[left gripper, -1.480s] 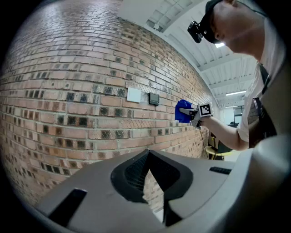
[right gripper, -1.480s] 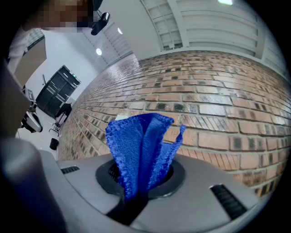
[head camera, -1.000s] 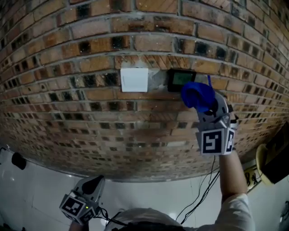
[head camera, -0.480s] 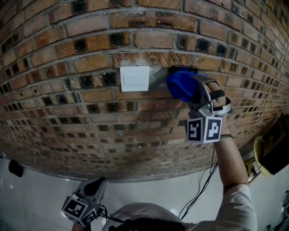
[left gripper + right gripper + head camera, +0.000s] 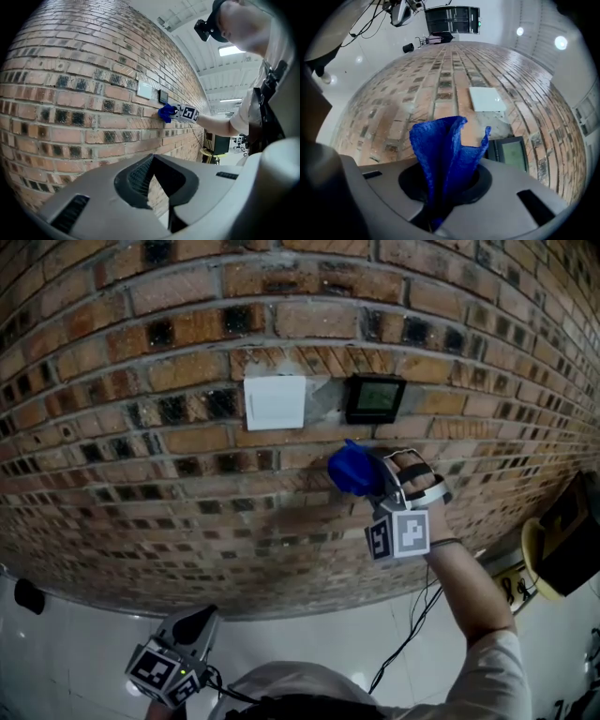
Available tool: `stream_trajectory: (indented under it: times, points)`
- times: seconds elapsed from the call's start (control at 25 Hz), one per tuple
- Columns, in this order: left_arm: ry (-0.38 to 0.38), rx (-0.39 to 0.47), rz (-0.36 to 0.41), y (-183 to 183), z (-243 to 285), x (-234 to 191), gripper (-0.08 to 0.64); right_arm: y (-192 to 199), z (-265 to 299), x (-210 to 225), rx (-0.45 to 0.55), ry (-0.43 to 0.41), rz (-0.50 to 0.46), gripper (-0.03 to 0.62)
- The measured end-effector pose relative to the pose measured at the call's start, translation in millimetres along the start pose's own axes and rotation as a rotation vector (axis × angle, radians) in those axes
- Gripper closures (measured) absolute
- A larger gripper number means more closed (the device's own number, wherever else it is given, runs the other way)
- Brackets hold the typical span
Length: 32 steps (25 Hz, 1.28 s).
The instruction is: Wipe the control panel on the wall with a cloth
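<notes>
Cloth off the panel, so the wipe looks paused or between strokes

The right tool (image 5: 377, 484) is clamped on a bunched, nubby blue cloth (image 5: 352, 470) at frame centre, against rough brick wall (image 5: 141, 474) below-left of the glossy black control panel (image 5: 375, 397). A smooth white plate (image 5: 274, 402) sits beside the panel. The left tool (image 5: 190, 626), jaws together and empty, hangs lower left.

An indoor hall: brick wall (image 5: 187, 334), glossy white floor (image 5: 75, 634), ceiling strip lights (image 5: 232, 50).
</notes>
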State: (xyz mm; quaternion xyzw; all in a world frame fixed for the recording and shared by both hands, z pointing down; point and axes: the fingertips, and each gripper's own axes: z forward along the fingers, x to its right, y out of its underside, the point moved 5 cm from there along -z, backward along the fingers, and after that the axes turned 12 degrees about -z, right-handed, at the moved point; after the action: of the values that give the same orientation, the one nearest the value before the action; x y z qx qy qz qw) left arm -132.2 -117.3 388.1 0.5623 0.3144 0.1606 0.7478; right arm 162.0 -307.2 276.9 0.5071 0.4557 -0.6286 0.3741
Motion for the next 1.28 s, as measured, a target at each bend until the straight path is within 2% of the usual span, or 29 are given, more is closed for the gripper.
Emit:
stream_trajectory:
  times: [0.08,0.16,0.24,0.4,0.52,0.64,0.88,1.16,1.28]
  points:
    - [0.001,-0.001,-0.003,0.6,-0.8,-1.2,0.557,0.2,-0.6,-1.3,0.009,-0.021,-0.009,0.503]
    - [0.004,-0.007,-0.001,1.4,-1.1,-3.1,0.557,0.8,-6.6,11.2,0.016,0.001,-0.013,0.503]
    - [0.005,-0.019,0.009,4.7,-1.9,-6.5,0.557,2.9,-16.5,33.7,0.016,0.059,-0.016,0.503]
    - [0.006,0.002,-0.025,3.7,-0.5,-8.2,0.556,16.7,-32.4,85.7,-0.024,0.206,-0.01,0.505]
    - [0.008,0.018,-0.035,3.4,-1.1,-9.9,0.557,29.6,-39.4,117.7,-0.067,0.324,0.033,0.505]
    - [0.003,0.023,-0.033,3.4,-4.5,-12.5,0.557,31.5,-36.5,135.2,-0.075,0.373,0.076,0.505]
    - [-0.022,0.04,-0.041,1.0,-11.8,-17.7,0.557,19.7,-20.6,122.3,-0.075,0.352,0.031,0.504]
    - [-0.018,0.023,-0.043,2.9,-9.5,-18.2,0.557,10.9,-15.1,67.0,-0.059,0.244,0.027,0.503]
    - [-0.008,0.017,-0.043,4.1,-7.3,-15.1,0.557,6.4,-9.8,40.1,-0.051,0.173,0.041,0.503]
